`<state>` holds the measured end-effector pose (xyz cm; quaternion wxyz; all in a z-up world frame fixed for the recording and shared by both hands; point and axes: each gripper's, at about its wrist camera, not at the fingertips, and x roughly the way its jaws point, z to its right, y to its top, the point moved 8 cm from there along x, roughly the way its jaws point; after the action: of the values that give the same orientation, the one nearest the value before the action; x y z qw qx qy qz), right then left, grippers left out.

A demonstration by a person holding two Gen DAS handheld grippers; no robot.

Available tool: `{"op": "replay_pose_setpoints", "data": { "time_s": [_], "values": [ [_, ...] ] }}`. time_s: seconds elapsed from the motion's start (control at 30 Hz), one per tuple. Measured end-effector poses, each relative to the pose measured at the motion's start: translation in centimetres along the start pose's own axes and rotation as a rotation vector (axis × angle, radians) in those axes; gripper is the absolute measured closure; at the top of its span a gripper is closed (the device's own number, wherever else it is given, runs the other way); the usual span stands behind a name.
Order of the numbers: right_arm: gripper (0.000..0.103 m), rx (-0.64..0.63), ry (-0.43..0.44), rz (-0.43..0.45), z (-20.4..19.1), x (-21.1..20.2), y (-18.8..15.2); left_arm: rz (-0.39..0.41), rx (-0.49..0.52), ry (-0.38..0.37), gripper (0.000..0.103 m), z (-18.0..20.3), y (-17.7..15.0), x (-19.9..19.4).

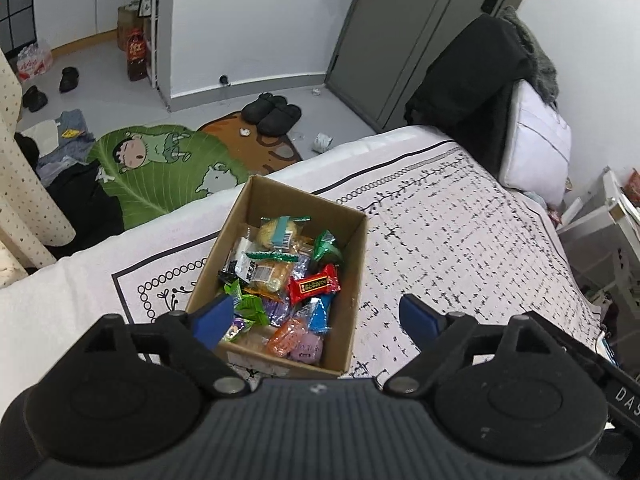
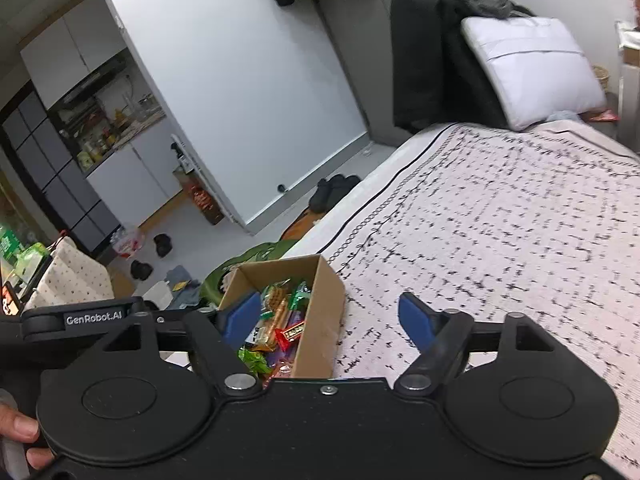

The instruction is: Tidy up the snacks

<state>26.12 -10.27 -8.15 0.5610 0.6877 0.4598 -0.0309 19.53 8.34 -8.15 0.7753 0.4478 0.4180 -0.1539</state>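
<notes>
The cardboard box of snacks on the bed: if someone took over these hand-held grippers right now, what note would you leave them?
Left hand-held gripper: open, nothing between its blue fingers, above the near end of the cardboard box.
Right hand-held gripper: open and empty too, just right of the box.
Things: the box stands on the patterned bed cover, full of wrapped snacks, a red bar on top.
Done: every snack in view is in the box; none shows loose on the cover.
Left: probably nothing but a check of parts of the bed outside these views.
</notes>
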Motion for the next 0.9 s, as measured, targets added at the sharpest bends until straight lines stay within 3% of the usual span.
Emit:
{"op": "replay_pose_setpoints", "data": {
  "time_s": [0.17,0.4,0.9],
  "values": [
    [0.013,-0.013,-0.056,0.039,0.2,-2.2,-0.2,0.018,0.024,-0.026,0.006,0.3,-0.9,-1.3],
    [0.0,-0.024,-0.117,0.056,0.0,-4.5,-0.8,0.046,0.049,-0.053,0.004,0.2,-1.8,-3.2],
    [0.0,-0.036,-0.167,0.06,-1.0,-8.1,-2.8,0.083,0.19,-0.073,0.0,0.4,-4.0,-7.3]
  ]
}}
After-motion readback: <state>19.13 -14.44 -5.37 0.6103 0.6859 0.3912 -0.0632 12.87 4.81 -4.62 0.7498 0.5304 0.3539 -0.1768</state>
